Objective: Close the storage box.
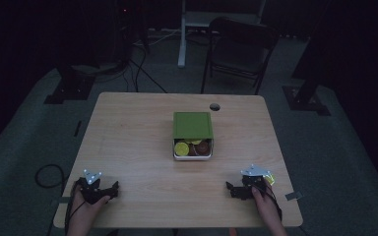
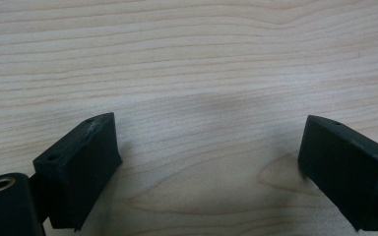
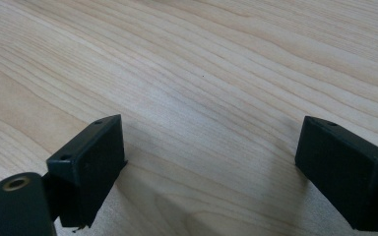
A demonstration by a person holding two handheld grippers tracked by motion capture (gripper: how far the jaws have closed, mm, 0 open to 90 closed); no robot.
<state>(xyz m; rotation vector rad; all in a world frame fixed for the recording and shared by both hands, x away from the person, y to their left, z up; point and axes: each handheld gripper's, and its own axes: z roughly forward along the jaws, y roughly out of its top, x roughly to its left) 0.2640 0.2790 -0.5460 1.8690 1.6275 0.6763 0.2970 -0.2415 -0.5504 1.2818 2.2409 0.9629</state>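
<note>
- While I hold both hands at the near edge of the worktop (image 1: pixel 138 137), my left hand-held gripper (image 1: pixel 109 190) rests at the near left corner, jaws spread wide with nothing between them, just bare wood grain (image 2: pixel 202 98) beneath.
- My right hand-held gripper (image 1: pixel 232 189) sits at the near right corner, jaws equally wide apart and empty, over plain wood (image 3: pixel 202 98).
- Well away from both, mid-worktop, I see the box (image 1: pixel 193 150), its green lid (image 1: pixel 192 125) slid back so the near end lies open.
- Round pieces show inside: one yellow (image 1: pixel 181 148), one brown (image 1: pixel 203 147).
</note>
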